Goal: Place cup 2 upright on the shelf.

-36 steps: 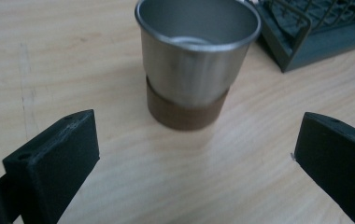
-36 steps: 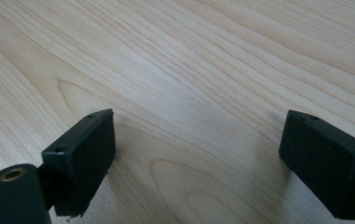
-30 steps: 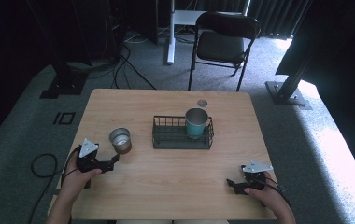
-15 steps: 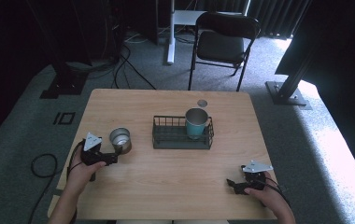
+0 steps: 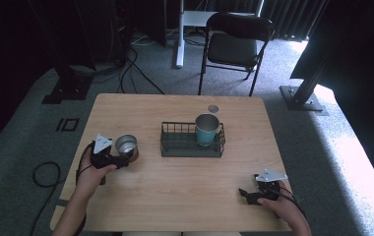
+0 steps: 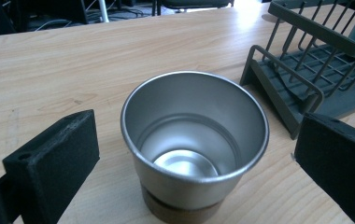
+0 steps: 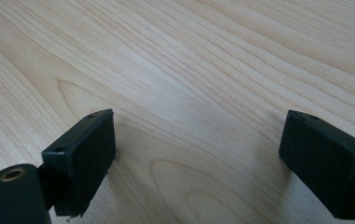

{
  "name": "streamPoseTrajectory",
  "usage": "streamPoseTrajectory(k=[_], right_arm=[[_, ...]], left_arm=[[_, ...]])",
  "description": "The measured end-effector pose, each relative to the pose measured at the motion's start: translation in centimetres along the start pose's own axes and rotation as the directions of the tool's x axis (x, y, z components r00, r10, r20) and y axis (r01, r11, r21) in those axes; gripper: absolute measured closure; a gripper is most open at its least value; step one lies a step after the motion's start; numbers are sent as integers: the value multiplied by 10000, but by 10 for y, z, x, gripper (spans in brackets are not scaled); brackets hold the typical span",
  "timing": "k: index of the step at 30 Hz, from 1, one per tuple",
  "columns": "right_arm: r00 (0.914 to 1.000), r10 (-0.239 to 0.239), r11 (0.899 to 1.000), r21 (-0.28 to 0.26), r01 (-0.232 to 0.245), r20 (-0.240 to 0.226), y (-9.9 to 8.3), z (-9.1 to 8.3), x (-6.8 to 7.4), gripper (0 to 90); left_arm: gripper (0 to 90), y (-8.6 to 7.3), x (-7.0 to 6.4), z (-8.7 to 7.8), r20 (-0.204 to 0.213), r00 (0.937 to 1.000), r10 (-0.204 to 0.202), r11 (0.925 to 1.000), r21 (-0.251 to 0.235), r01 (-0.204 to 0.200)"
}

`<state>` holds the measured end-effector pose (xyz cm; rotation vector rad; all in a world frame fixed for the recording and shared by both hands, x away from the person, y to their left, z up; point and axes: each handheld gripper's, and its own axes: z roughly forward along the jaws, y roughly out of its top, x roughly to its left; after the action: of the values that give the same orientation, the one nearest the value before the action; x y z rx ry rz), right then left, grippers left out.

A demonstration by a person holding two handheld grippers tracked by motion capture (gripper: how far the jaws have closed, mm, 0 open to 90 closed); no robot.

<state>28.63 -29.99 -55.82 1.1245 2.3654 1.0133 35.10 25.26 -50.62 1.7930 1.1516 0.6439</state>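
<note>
While its jaws gape wide, the left tool [image 6: 194, 154] flanks the steel cup [image 6: 194, 140], untouched.

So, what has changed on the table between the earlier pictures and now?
The left gripper moved forward to the steel cup; its open jaws now stand on both sides of the cup, apart from it, so nothing is gripped yet. The cup, the rack with the teal cup, and the right gripper, open over bare wood, stayed as they were.
</note>
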Motion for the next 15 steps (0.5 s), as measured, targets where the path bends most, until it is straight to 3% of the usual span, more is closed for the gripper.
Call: streamPoseTrajectory(k=[15], right_arm=[[10000,1,10000,-3,-1,1,0,0,0,105]], left_arm=[[7,1,-3,14,51,10000,63,9999,134,-63]])
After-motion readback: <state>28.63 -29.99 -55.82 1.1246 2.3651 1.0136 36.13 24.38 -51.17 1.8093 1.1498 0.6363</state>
